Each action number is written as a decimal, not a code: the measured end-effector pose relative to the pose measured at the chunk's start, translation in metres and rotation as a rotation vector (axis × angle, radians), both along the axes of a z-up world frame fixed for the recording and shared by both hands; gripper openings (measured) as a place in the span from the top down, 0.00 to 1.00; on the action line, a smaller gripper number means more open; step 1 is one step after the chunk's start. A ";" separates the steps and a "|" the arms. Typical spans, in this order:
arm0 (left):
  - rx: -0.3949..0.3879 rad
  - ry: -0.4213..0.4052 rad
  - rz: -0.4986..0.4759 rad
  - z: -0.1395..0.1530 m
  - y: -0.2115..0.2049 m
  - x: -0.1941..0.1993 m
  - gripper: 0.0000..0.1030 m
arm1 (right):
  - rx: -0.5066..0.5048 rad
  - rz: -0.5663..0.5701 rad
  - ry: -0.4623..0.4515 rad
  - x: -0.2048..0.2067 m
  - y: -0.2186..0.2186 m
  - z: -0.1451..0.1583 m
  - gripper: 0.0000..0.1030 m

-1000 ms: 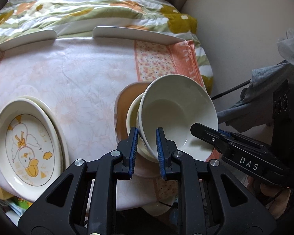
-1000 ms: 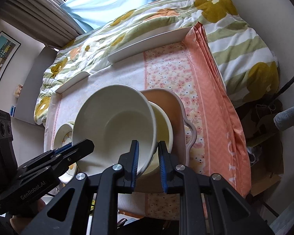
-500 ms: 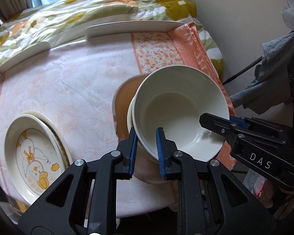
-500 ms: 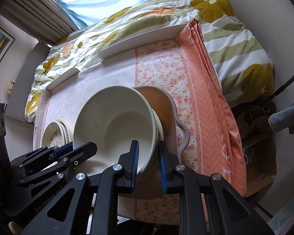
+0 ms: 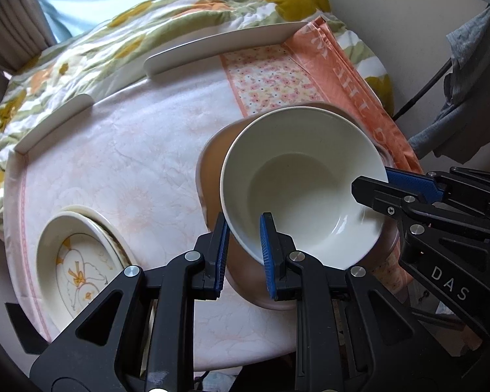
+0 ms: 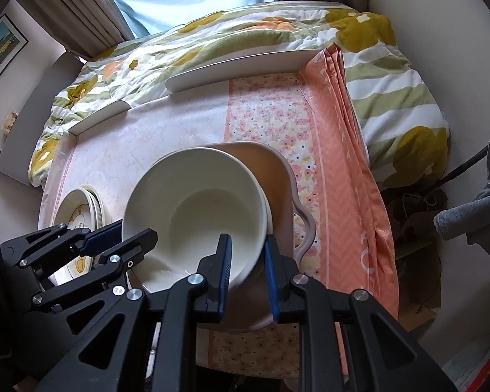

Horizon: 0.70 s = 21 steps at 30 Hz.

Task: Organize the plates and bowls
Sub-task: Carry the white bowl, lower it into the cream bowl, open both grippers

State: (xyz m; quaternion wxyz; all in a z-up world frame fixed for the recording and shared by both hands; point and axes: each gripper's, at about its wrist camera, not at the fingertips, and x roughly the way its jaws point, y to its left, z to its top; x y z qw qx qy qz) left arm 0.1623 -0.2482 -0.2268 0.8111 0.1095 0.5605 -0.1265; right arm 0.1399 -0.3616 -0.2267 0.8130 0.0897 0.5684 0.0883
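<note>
Both claws pinch the cream bowl (image 5: 302, 183): left claw (image 5: 243, 254) near rim, right claw (image 6: 246, 261) opposite. Lower level, then release together onto the bowl beneath.
</note>
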 end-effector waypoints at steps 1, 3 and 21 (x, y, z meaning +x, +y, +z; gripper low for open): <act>0.004 -0.003 -0.003 0.000 -0.001 0.000 0.84 | -0.010 0.007 -0.006 -0.001 0.001 0.000 0.82; 0.005 -0.004 -0.007 0.000 0.000 -0.001 0.84 | -0.025 0.019 -0.014 -0.002 0.004 0.000 0.82; -0.090 -0.137 0.016 0.058 0.029 -0.012 0.84 | 0.034 0.022 -0.098 -0.013 -0.014 0.031 0.82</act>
